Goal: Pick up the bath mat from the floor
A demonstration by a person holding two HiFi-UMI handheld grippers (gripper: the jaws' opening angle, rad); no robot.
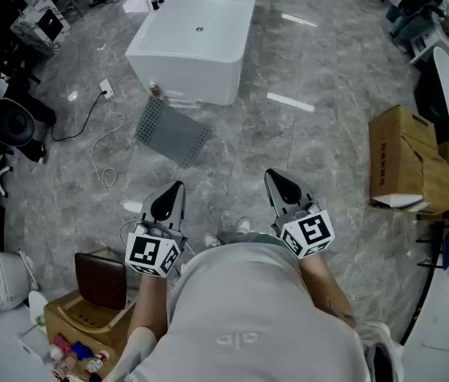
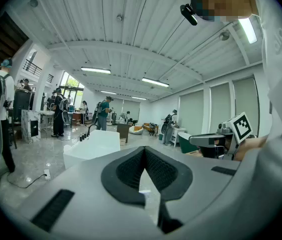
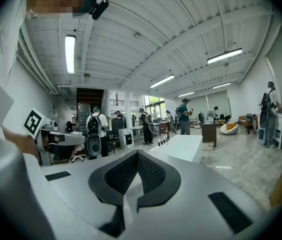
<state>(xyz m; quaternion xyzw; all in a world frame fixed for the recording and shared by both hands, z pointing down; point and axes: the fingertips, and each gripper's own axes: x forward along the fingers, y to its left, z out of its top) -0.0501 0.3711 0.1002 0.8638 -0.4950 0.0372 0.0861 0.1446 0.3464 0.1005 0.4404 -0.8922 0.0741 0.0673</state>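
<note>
Floor [image 1: 304, 146] beneath near-level left hand-held gripper [image 1: 177, 186]

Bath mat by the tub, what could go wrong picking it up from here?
The left tool and right tool are both shut; unopened, they would likely just push the bath mat. It lies flat by the bathtub, so catching an edge may be hard. The white cable nearby could snag a foot.
</note>
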